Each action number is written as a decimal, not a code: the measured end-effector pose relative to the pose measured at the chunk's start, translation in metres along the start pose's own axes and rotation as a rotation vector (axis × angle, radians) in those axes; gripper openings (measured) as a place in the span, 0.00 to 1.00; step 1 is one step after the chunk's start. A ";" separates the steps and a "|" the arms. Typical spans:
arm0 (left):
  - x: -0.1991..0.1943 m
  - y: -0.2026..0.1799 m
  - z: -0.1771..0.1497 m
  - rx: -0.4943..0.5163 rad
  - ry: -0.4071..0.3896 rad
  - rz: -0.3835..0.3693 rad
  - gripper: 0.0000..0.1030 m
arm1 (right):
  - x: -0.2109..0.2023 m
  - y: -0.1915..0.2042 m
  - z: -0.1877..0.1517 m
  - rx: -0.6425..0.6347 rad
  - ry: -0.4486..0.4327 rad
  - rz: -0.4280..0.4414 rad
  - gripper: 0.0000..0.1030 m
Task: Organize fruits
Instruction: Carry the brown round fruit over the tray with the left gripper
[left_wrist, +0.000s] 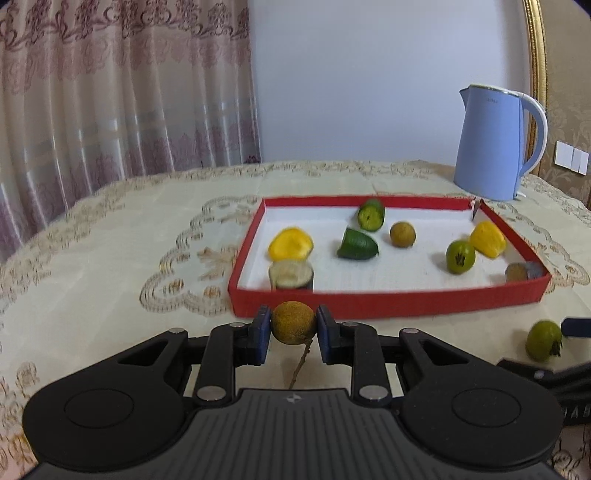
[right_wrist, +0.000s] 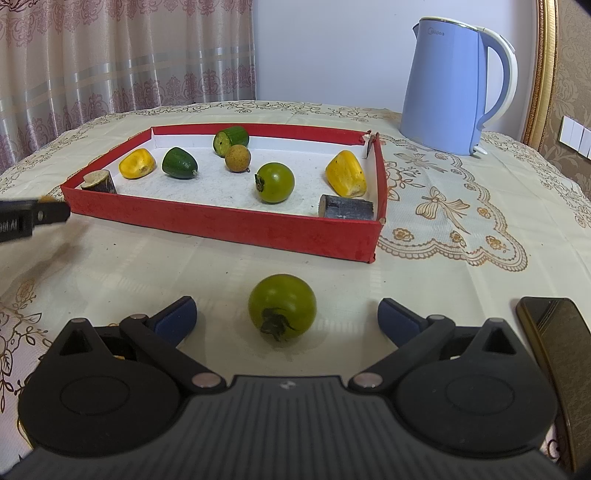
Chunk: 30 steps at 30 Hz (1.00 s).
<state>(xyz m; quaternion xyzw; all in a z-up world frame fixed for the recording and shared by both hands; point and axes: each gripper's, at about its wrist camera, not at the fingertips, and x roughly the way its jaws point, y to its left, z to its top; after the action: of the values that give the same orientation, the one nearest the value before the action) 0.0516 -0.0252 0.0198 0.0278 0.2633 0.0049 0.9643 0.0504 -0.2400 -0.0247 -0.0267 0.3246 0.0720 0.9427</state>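
Observation:
My left gripper (left_wrist: 293, 326) is shut on a brown longan (left_wrist: 293, 322) with a thin stem, held just in front of the red tray's near wall (left_wrist: 388, 301). My right gripper (right_wrist: 286, 319) is open, its jaws on either side of a green tomato (right_wrist: 282, 306) lying on the tablecloth, not touching it. The same tomato shows in the left wrist view (left_wrist: 543, 339). The red tray (right_wrist: 221, 221) holds two yellow pepper pieces (right_wrist: 136, 163), two cucumber pieces (right_wrist: 180, 163), a longan (right_wrist: 237, 158), a green tomato (right_wrist: 275, 182) and two dark stubs (right_wrist: 345, 206).
A blue electric kettle (right_wrist: 445, 86) stands behind the tray at the right. A dark phone (right_wrist: 557, 339) lies at the right edge by my right gripper. The left gripper's tip shows in the right wrist view (right_wrist: 33, 218). Curtains hang behind the table.

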 end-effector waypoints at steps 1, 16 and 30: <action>0.001 -0.002 0.004 0.009 -0.006 0.003 0.24 | 0.000 0.000 0.000 0.000 0.000 0.000 1.00; 0.043 -0.031 0.057 0.073 -0.031 0.035 0.24 | 0.000 0.000 0.000 0.000 0.000 0.000 1.00; 0.094 -0.053 0.084 0.101 0.007 0.065 0.24 | 0.000 0.000 0.000 0.000 0.000 0.000 1.00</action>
<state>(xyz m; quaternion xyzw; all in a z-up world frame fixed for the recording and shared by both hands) 0.1751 -0.0805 0.0415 0.0850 0.2657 0.0232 0.9600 0.0503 -0.2397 -0.0249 -0.0267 0.3244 0.0719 0.9428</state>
